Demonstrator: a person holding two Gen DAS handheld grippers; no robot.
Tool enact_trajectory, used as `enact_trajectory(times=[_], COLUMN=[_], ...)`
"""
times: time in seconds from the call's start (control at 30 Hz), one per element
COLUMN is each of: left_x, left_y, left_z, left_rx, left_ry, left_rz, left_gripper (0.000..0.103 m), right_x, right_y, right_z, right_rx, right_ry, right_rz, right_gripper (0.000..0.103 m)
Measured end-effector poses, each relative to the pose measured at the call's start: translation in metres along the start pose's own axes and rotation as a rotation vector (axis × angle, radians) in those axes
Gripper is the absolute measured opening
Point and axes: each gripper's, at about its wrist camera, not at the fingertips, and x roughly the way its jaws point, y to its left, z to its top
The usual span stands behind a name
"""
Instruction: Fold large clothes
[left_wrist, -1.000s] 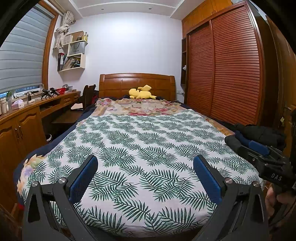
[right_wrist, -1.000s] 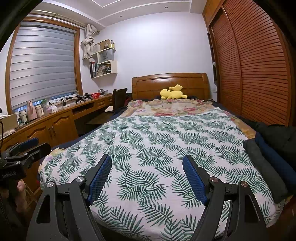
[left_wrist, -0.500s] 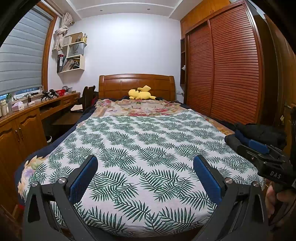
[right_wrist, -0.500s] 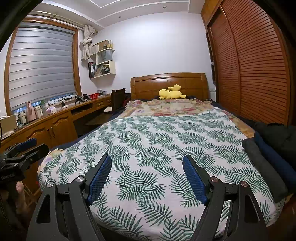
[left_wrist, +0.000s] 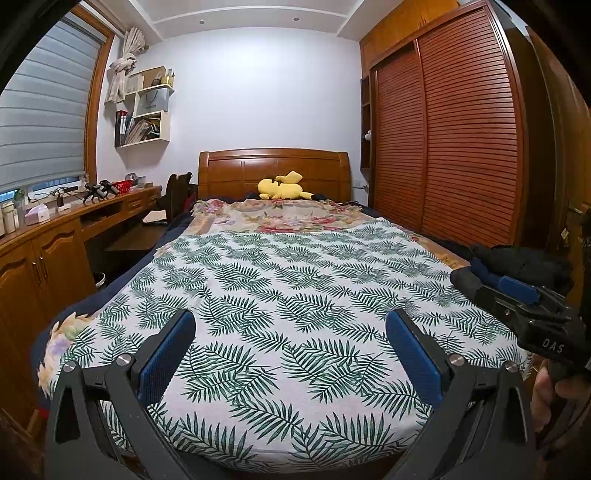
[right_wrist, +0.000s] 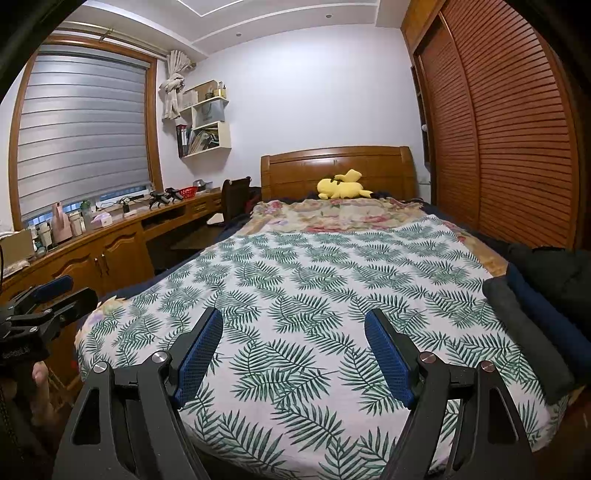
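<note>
Fingers (right_wrist: 201, 354) apart; window blind (right_wrist: 85, 136) right-view only

One bed (left_wrist: 295, 295) has one leafy sheet (right_wrist: 314, 295) on it. One yellow toy (left_wrist: 282, 188) lies by the headboard. Three dark folded clothes (right_wrist: 535, 325) sit together. Two grippers, left gripper (left_wrist: 291, 339) and right gripper (right_wrist: 293, 339).

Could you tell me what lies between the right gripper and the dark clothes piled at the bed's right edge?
Only leaf-print bedspread: in the right wrist view, nothing else separates the open right gripper from the dark clothes.
</note>
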Motion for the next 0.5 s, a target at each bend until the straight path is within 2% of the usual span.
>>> enact_trajectory(times=[0.5], left_x=[-0.0004], left_y=[0.0038], left_z=[0.0013], left_rx=[0.002], left_ry=[0.0], left_rz=[0.001], left_gripper=[0.103], right_x=[0.0023], right_y=[-0.0013], right_z=[0.0005], right_rx=[0.002], right_ry=[-0.001], right_rz=[0.0], right_gripper=[0.081])
